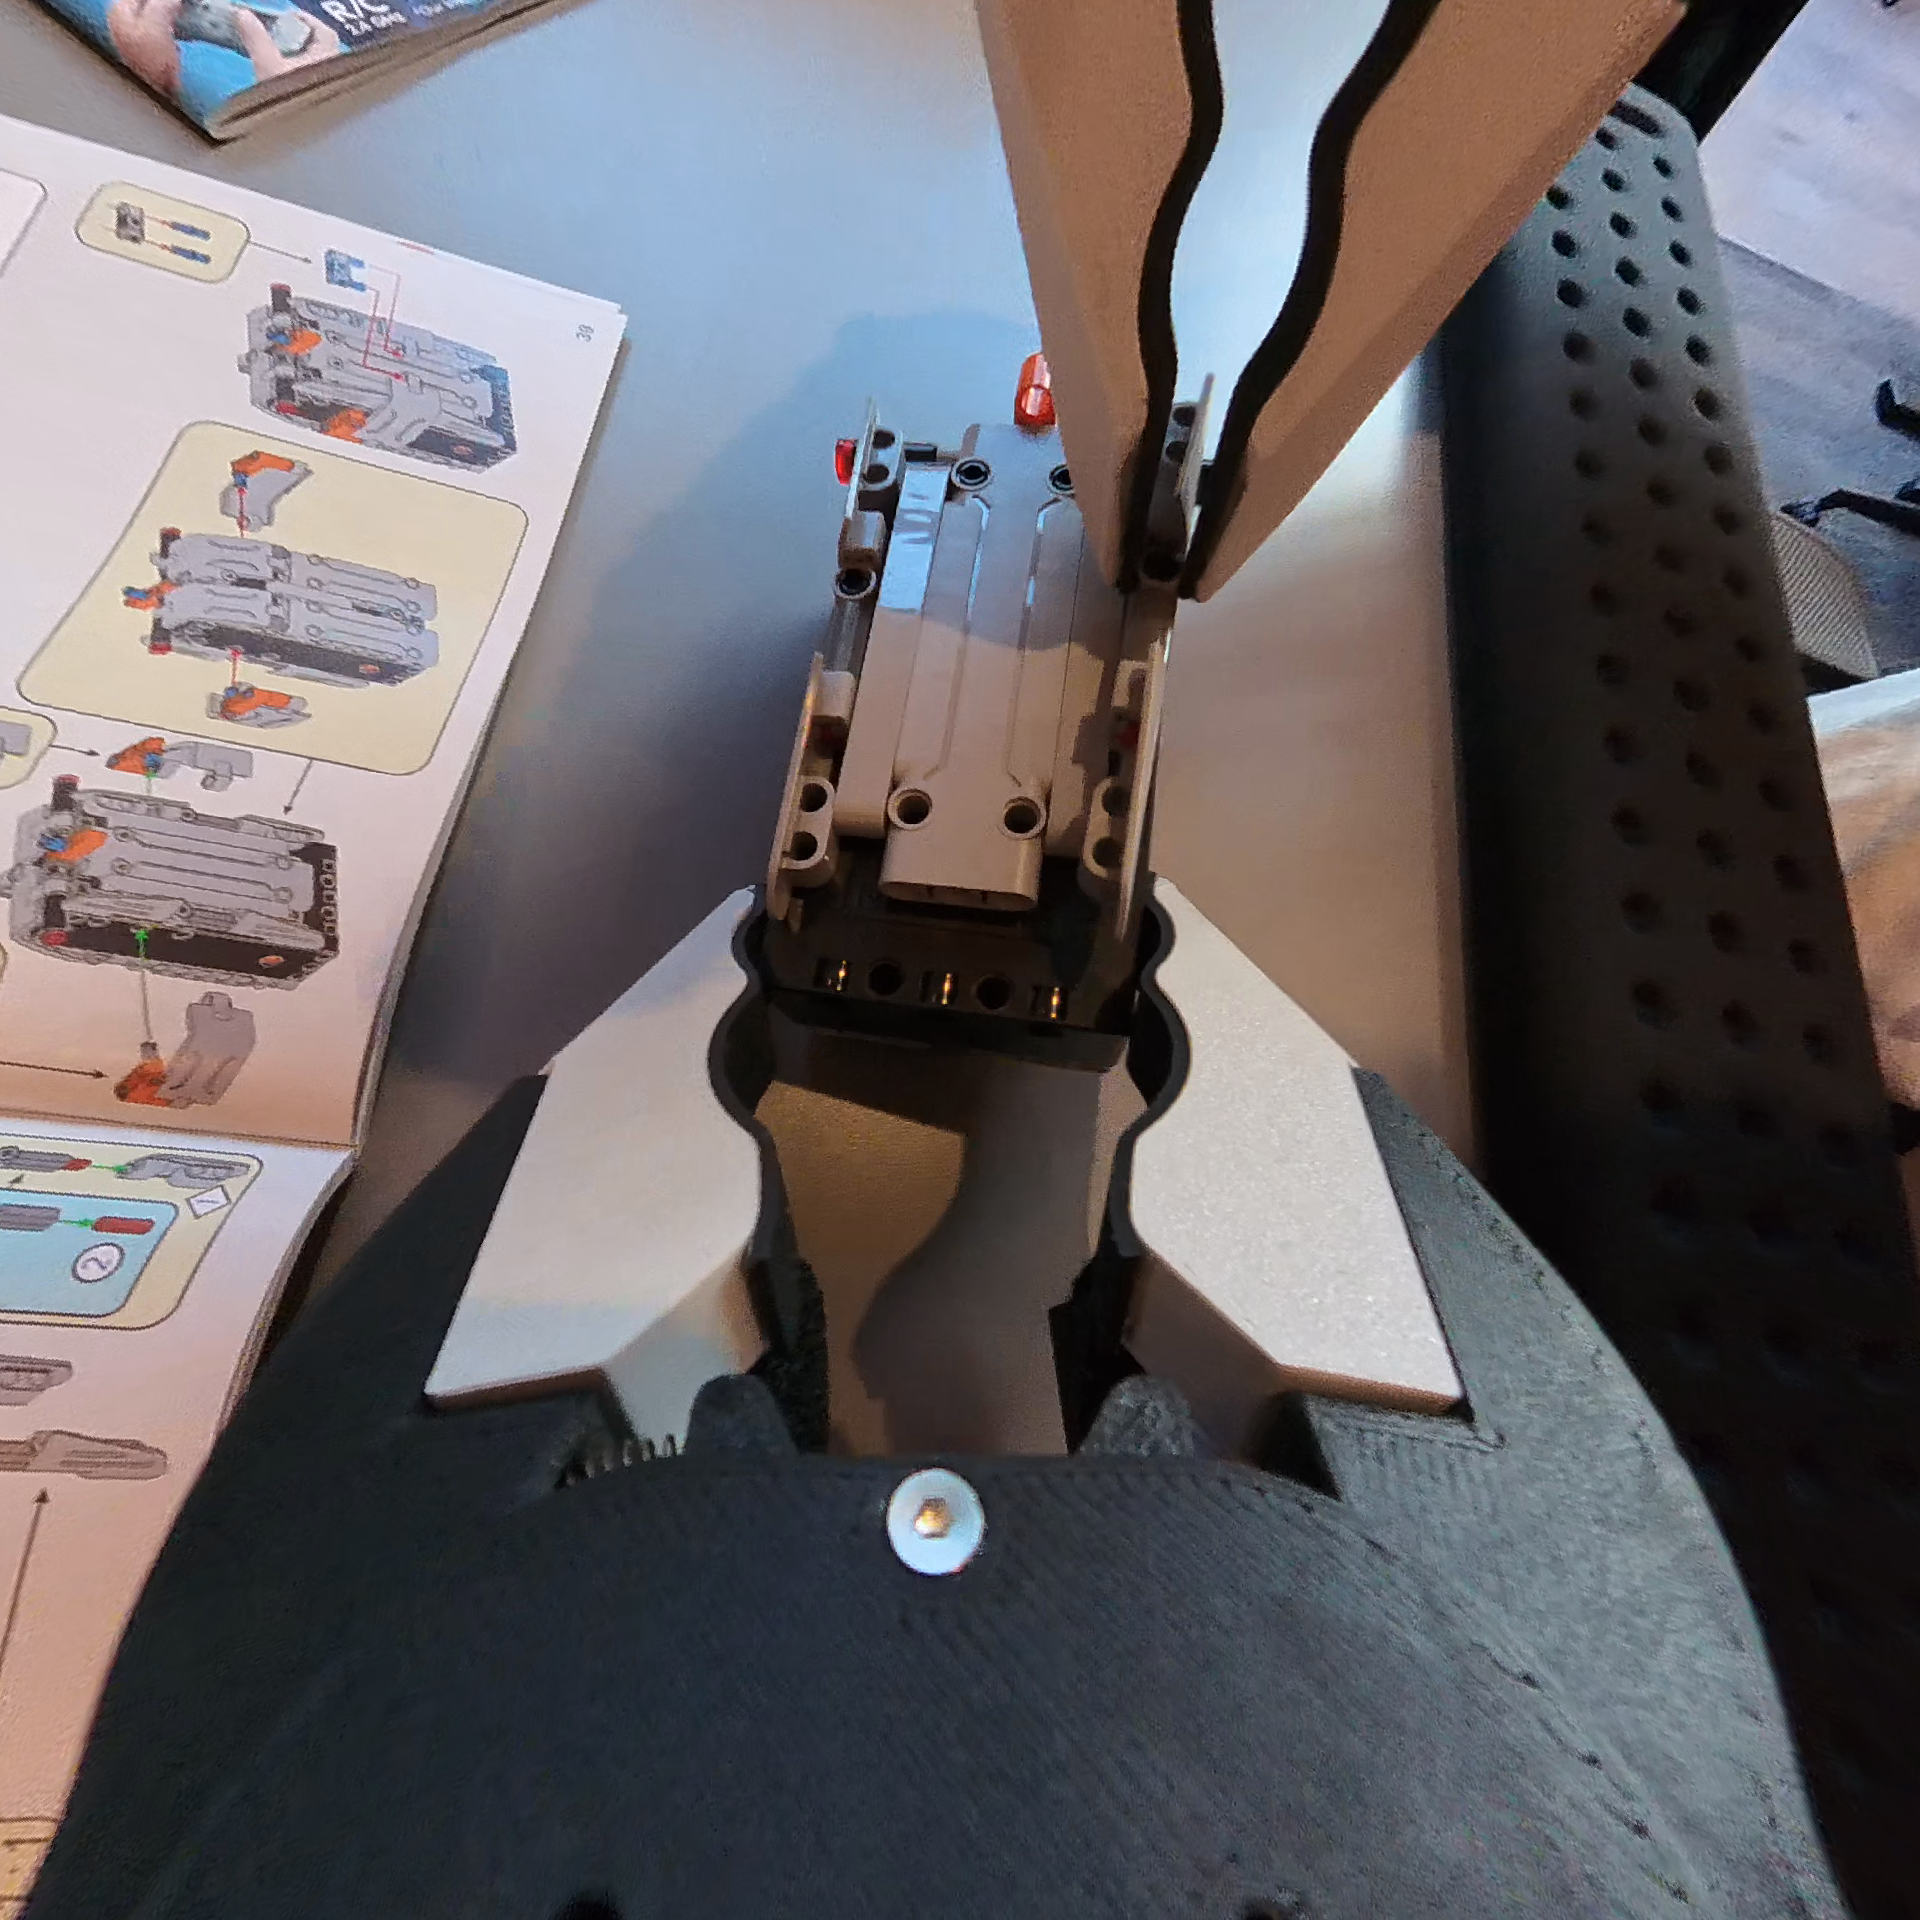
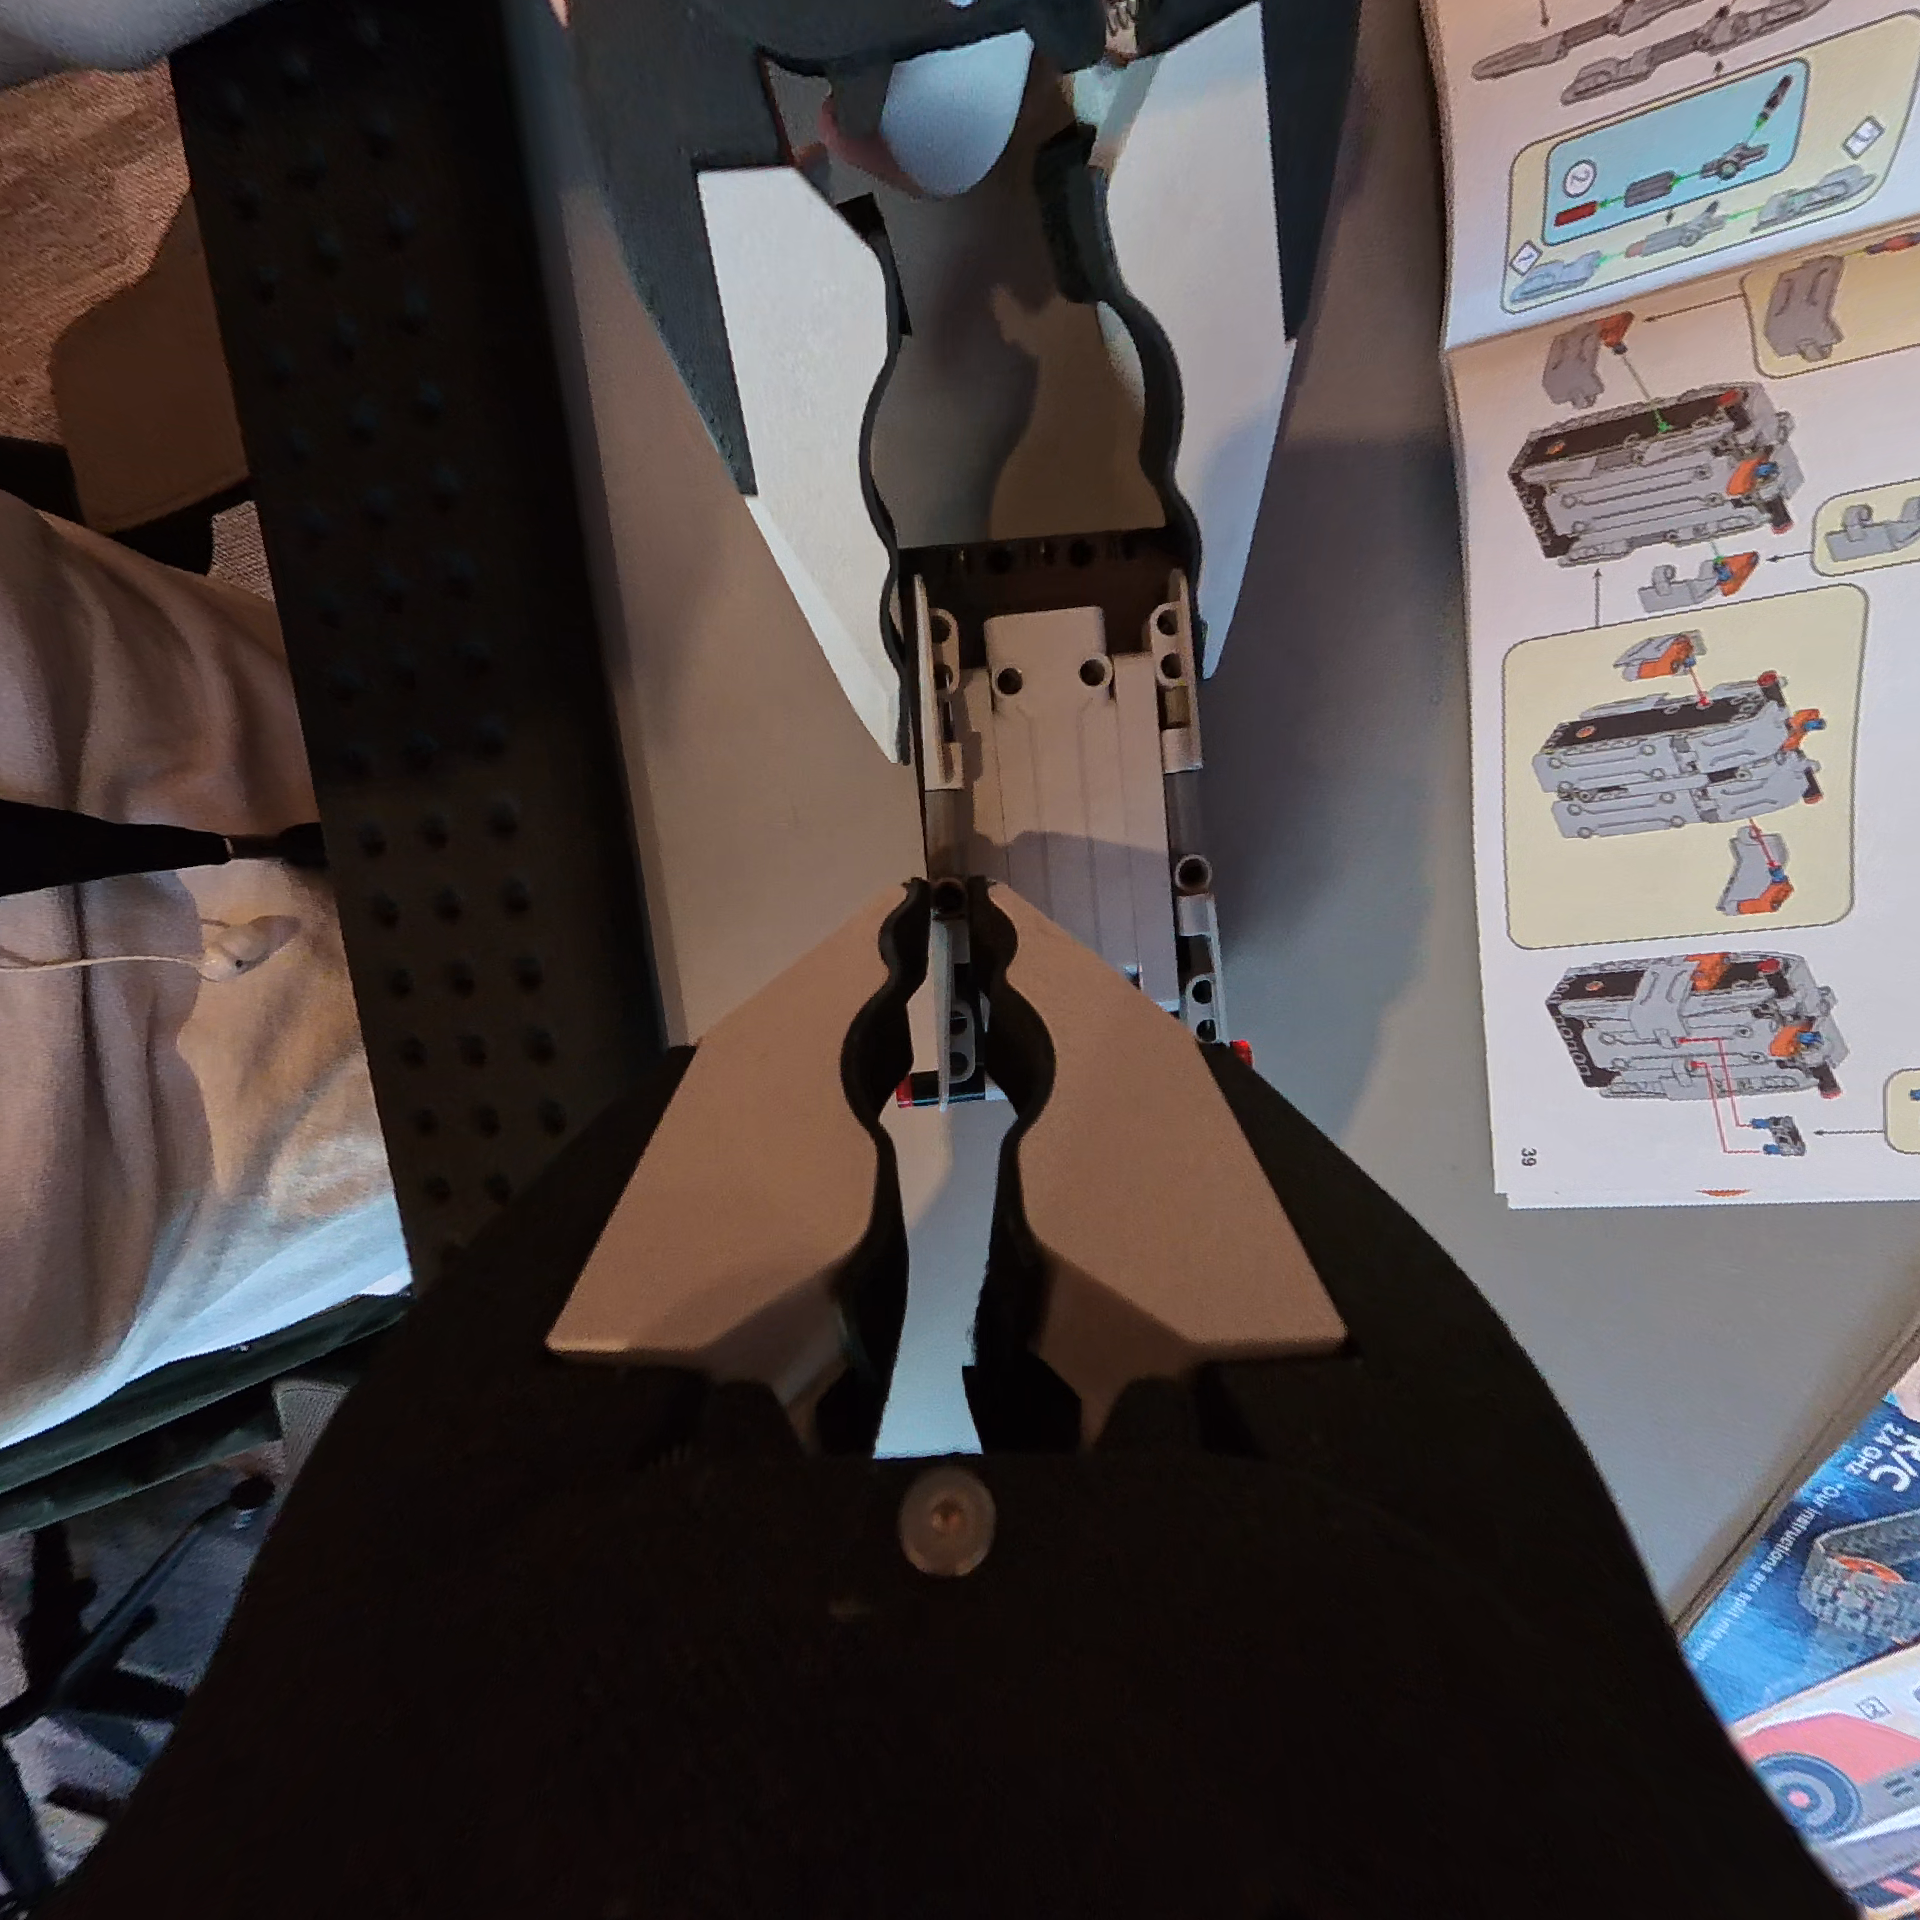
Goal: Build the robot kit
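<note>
- Between the two grippers, on the grey table (image 1: 727, 312), lies a grey and black brick-built block (image 1: 966, 717), long and flat-topped, with round pin holes at both ends.
- The left gripper (image 1: 951, 971) has its pale fingers (image 1: 665, 997) spread about as wide as the block and closed against the sides of the black near end, so it has that end clamped.
- The right gripper (image 2: 948, 904) faces it from the other end; its jaws are almost together, pinching a thin grey piece (image 2: 951, 977) that stands along the block's edge, on its own left side.
- Small red pins (image 1: 1034, 393) stick out at the far end of the block in the left wrist view, just beside the right gripper's fingertips.
- An open instruction booklet (image 1: 312, 644) with build diagrams lies flat on the table near the block, apart from it.
- A second booklet with a blue cover (image 2: 1808, 1621) lies further off, near the table's corner.
- A black perforated chair part (image 1: 1662, 727) runs along the table's other side.
- A person's light-coloured clothing (image 2: 135, 935) shows beyond it.
</note>
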`<action>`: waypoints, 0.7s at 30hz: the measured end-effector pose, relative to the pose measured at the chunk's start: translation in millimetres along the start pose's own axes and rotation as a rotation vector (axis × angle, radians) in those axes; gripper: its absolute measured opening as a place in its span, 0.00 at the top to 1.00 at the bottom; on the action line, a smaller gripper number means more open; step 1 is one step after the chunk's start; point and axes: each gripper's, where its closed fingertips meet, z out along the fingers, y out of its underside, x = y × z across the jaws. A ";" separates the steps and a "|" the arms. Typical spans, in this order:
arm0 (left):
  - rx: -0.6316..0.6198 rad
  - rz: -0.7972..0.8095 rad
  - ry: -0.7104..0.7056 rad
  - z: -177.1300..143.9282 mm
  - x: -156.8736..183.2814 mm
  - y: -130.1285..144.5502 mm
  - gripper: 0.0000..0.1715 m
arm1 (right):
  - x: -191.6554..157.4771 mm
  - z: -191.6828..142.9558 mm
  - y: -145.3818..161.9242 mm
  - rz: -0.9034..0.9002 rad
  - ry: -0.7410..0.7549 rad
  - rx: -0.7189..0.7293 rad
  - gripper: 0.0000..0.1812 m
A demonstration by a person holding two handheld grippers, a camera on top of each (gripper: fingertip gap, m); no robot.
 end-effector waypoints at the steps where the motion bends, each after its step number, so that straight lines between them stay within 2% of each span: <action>1: 0.002 -0.006 0.005 -0.2 0.0 -0.1 0.61 | 0.4 -0.5 0.7 0.009 -0.006 -0.010 0.97; 8: 0.014 -0.070 0.046 -1.9 0.3 -1.8 0.61 | 2.9 -2.3 -1.6 0.063 -0.077 -0.055 0.97; 17: 0.065 -0.295 0.180 -7.3 3.3 -8.0 0.61 | 8.6 -9.5 -6.1 0.033 -0.169 -0.105 0.97; 21: 0.069 -0.313 0.191 -7.6 2.7 -8.8 0.61 | 8.9 -10.6 -5.7 -0.032 -0.129 -0.083 0.97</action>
